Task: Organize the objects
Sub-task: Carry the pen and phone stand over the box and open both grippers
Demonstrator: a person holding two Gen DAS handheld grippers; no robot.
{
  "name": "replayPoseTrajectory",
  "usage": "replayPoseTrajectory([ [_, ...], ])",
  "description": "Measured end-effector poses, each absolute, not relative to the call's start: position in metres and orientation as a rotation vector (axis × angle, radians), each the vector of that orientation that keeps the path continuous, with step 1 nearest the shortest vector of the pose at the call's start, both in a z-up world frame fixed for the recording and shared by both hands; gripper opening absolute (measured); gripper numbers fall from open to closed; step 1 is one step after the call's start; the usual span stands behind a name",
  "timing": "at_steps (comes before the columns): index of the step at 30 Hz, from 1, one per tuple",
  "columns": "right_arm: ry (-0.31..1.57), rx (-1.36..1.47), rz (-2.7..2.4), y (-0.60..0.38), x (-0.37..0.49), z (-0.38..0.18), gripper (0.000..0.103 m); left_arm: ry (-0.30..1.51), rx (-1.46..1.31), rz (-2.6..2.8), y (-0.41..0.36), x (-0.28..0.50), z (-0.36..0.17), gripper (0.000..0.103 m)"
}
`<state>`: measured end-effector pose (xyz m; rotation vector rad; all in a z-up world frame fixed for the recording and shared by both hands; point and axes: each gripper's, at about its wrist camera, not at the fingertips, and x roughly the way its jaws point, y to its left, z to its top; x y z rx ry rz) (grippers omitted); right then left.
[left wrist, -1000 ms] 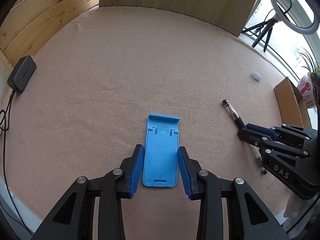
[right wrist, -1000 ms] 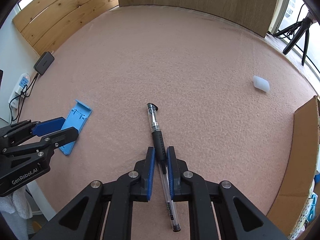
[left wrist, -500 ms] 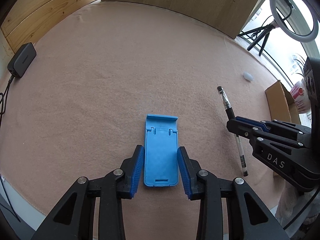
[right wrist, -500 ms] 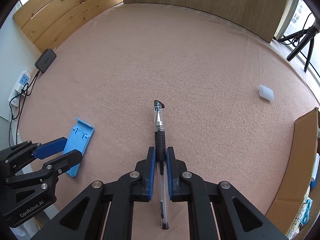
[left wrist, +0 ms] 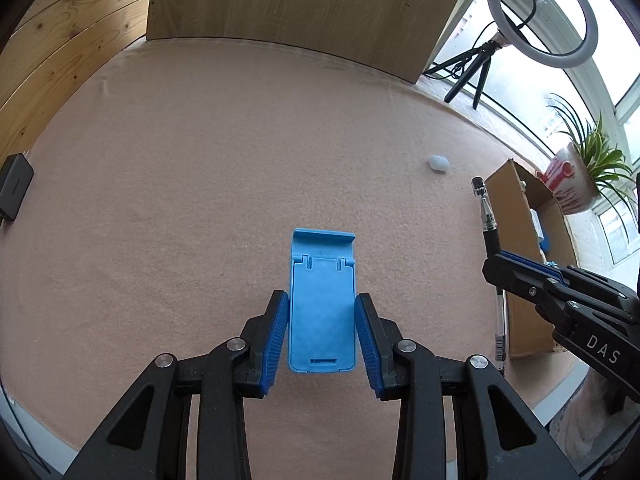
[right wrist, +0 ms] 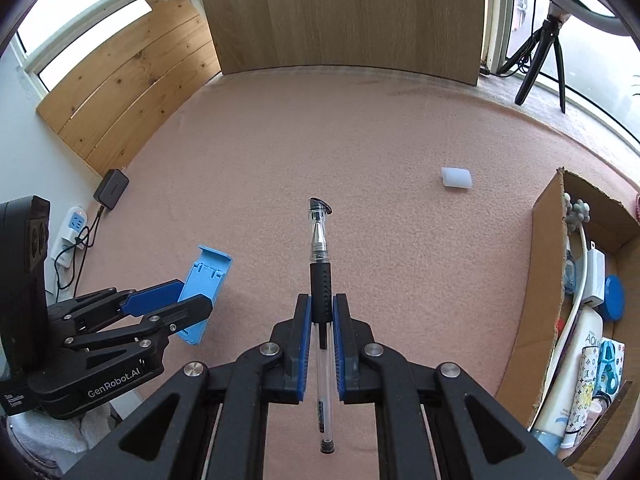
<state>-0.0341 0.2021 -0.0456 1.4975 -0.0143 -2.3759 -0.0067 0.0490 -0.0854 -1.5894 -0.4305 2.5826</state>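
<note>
Both grippers have lifted off the pink mat, the left gripper point(left wrist: 322, 336) pinching the blue phone stand point(left wrist: 322, 300), the right gripper point(right wrist: 321, 332) clamped on the pen point(right wrist: 320, 280), ready for the cardboard box point(right wrist: 548, 264).

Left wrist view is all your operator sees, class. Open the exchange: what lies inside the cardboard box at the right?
Observer: The cardboard box holds a white bottle, a white charger and a blue lid.
Operator: My left gripper holds the blue phone stand. Where do the other gripper's pads sit on the pen?
Observer: The right gripper is shut on the pen at its black rubber grip.
Operator: Anything past the table's left edge?
Observer: A white power strip sits there, beside black cables.
</note>
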Motion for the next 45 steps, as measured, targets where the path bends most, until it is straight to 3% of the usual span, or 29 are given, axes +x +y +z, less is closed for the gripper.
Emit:
replayPoseTrajectory([
  [18,-0.290,1.462,-2.656,0.322,-0.006,-0.004,0.009,-0.227,-1.408,2.447,0.164,-0.086,-0.043,0.037],
  [45,-0.377,1.529,-2.795,0.408,0.010,-0.015,0.010,0.030,-1.329,2.274,0.336,-0.154,-0.035,0.037],
])
